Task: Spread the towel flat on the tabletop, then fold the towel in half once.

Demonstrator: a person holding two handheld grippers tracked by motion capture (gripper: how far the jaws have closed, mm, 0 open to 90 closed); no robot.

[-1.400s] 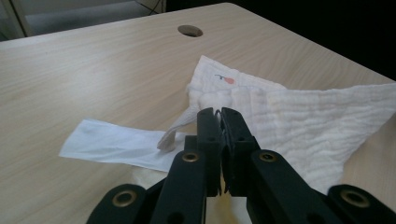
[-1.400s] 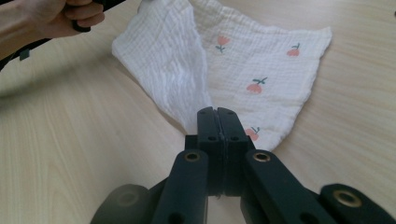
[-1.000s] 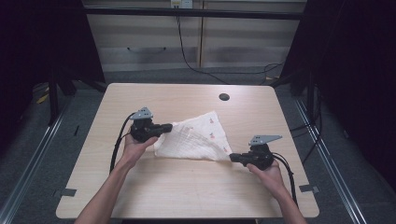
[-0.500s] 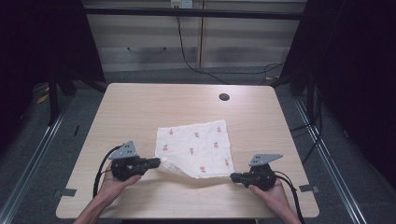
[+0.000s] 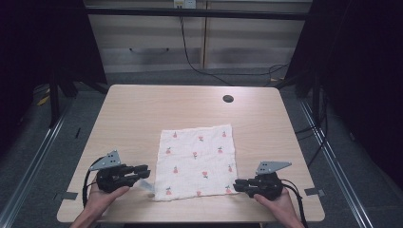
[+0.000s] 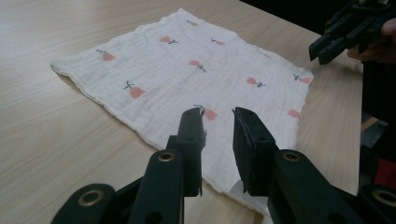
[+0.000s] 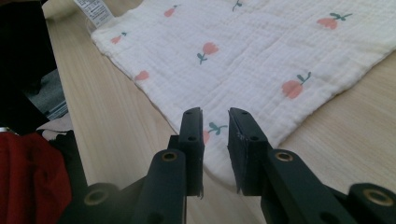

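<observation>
High view: fixed above the near edge, facing forward and down over the whole tabletop (image 5: 142, 109). Left and right gripper views: low and close, each looking along its own jaws at a near corner of the fruit-print cloth (image 5: 197, 161), shared by all three.

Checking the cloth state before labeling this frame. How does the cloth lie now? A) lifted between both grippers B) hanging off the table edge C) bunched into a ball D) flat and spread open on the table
D: the white cloth with small red flowers lies spread flat on the table, and the left gripper and right gripper, their jaws having just been opening, sit at its near corners with nothing pinched between them.
</observation>
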